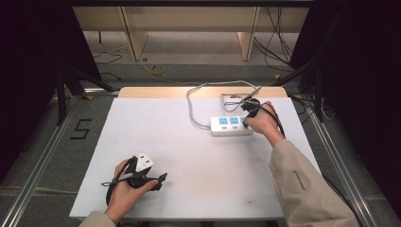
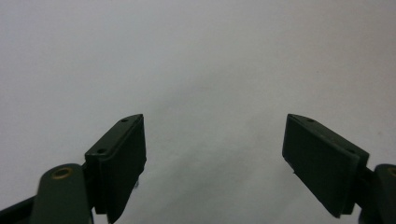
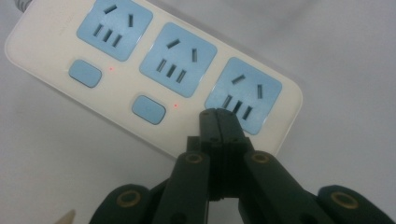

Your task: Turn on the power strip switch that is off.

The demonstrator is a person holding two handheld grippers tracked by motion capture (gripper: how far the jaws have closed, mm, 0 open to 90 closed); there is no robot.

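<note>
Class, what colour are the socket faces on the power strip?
Light blue, set in the power strip's cream-white body; clearest in the right gripper view.

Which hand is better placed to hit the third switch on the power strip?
Right. The right gripper, jaws shut, sits over the power strip at the near edge by the third outlet, where its switch would be. The left gripper hangs open over bare table at the near left corner.

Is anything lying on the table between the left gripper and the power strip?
No. In the high view, the stretch of white table from the left gripper to the power strip is bare.
</note>
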